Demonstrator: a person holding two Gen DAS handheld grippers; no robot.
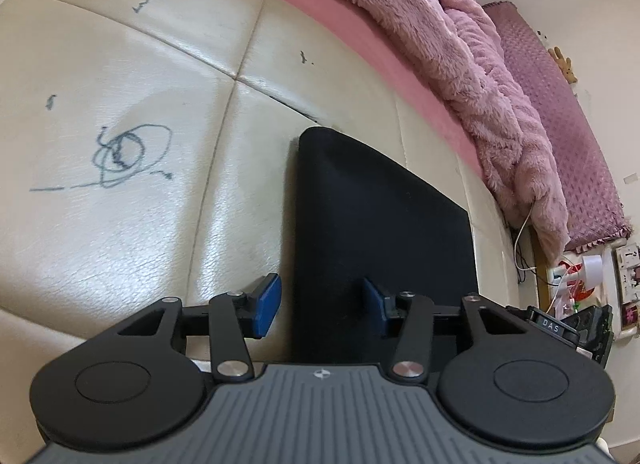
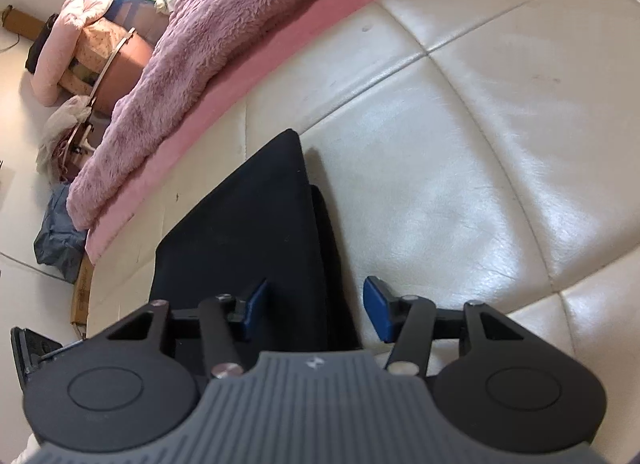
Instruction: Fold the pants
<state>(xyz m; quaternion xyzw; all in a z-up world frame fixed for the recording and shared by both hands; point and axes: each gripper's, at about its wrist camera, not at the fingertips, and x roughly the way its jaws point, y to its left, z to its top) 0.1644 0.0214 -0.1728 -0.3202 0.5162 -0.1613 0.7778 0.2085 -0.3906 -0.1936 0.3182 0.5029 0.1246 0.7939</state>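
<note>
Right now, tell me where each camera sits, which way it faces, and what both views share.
Left wrist: on the left gripper, angled down at the pants' left edge; open blue fingers show.
Right wrist: on the right gripper, angled down at the pants' right edge; open fingers show.
Shared: black folded pants, cream cushion, purple blanket.

One pants (image 1: 380,223), two grippers – left gripper (image 1: 322,304), right gripper (image 2: 316,306)
</note>
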